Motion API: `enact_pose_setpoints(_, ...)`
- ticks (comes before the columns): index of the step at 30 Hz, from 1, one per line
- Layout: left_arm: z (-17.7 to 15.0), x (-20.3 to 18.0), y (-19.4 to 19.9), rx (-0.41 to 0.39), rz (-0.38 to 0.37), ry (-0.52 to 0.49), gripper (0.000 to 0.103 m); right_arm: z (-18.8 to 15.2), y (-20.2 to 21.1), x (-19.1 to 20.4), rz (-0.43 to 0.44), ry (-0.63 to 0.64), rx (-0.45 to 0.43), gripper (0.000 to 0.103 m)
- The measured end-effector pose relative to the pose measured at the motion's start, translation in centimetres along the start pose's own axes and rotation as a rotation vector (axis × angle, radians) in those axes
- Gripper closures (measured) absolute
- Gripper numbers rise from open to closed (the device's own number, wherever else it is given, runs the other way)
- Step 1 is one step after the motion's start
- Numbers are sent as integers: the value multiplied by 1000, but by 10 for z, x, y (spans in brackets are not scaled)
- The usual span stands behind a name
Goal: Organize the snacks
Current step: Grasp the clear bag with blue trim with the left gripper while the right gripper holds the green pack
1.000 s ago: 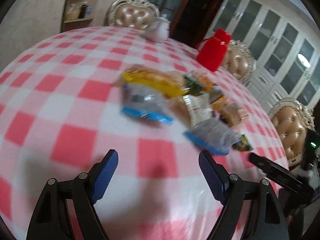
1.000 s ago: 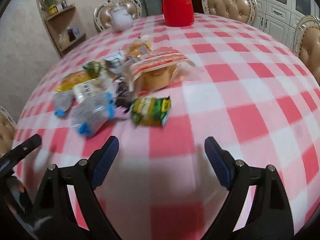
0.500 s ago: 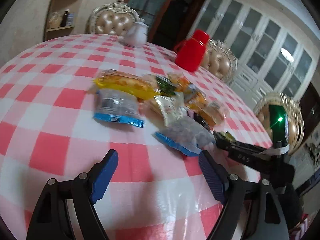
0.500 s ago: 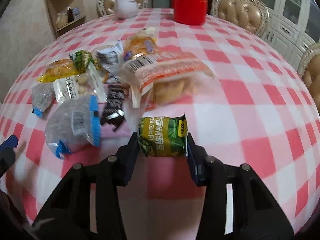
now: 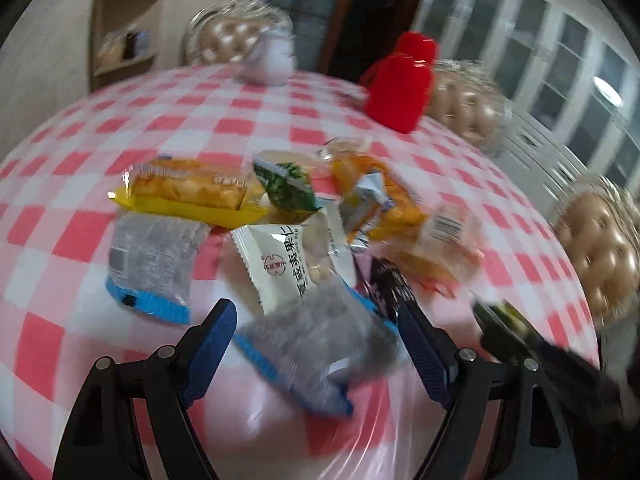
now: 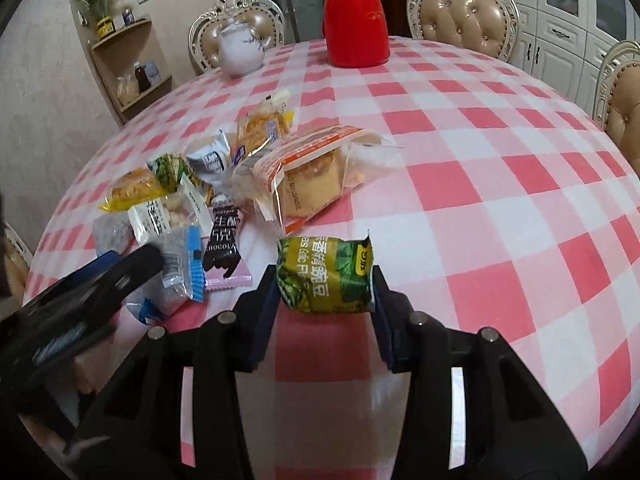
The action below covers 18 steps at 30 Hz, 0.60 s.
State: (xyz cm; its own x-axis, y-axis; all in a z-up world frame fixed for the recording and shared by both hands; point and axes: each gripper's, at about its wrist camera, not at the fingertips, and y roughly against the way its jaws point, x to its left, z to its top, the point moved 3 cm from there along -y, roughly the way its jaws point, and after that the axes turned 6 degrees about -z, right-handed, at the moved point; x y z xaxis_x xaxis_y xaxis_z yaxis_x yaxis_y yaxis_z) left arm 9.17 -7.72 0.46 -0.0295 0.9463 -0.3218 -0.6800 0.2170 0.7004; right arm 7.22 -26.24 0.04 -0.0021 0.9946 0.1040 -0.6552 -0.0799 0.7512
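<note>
A heap of snack packets lies on the pink checked tablecloth (image 6: 460,184). My right gripper (image 6: 325,280) is shut on a green pea packet (image 6: 325,272), its pads pressing both ends. My left gripper (image 5: 316,332) is open, and a grey packet with a blue edge (image 5: 316,348) lies between its fingers, untouched. Behind it sit a white nut packet (image 5: 288,264), a yellow cake packet (image 5: 188,192), a second clear blue-edged packet (image 5: 152,264) and orange packets (image 5: 380,200). A black chocolate bar (image 6: 222,240) and a big orange-striped bread bag (image 6: 308,176) lie beside the pile.
A red thermos (image 6: 356,20) and a white teapot (image 6: 240,50) stand at the table's far side. Padded chairs (image 6: 464,12) ring the table. A corner shelf (image 6: 128,72) is at the back left. Bare cloth lies right of the heap.
My right gripper has shut on the green packet and raised it off the cloth. My left gripper has slid right to the pile, so the grey packet now lies between its fingers.
</note>
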Motion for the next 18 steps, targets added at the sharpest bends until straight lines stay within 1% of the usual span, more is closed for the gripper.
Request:
enact_pose_setpoints(2, -2, 1, -12, 37, 51, 1, 19, 0, 1, 1, 0, 6, -5, 56)
enact_pose_setpoints(3, -3, -1, -11, 34, 55, -28, 19, 0, 1, 2, -1, 11, -5, 56)
enact_pose_setpoints(4, -7, -3, -6, 42, 78, -80, 19, 0, 0, 4, -4, 20, -3, 56)
enact_pose_setpoints(5, -9, -3, -2, 44, 100, -107, 19, 0, 0, 4, -5, 25, -2, 56)
enact_pose_setpoints(7, -16, 4, 8, 41, 136, -119, 18, -1, 2, 5, -4, 31, -4, 56)
enact_pose_setpoints(13, -21, 17, 19, 72, 129, -105, 18, -3, 10, 15, 21, 53, -17, 56)
enact_pose_setpoints(15, -26, 19, 28, 82, 110, -92, 18, -5, 9, 16, 21, 58, -11, 56)
enact_pose_setpoints(18, -36, 21, 32, 83, 118, -92, 15, -6, 7, 15, 22, 51, 0, 56)
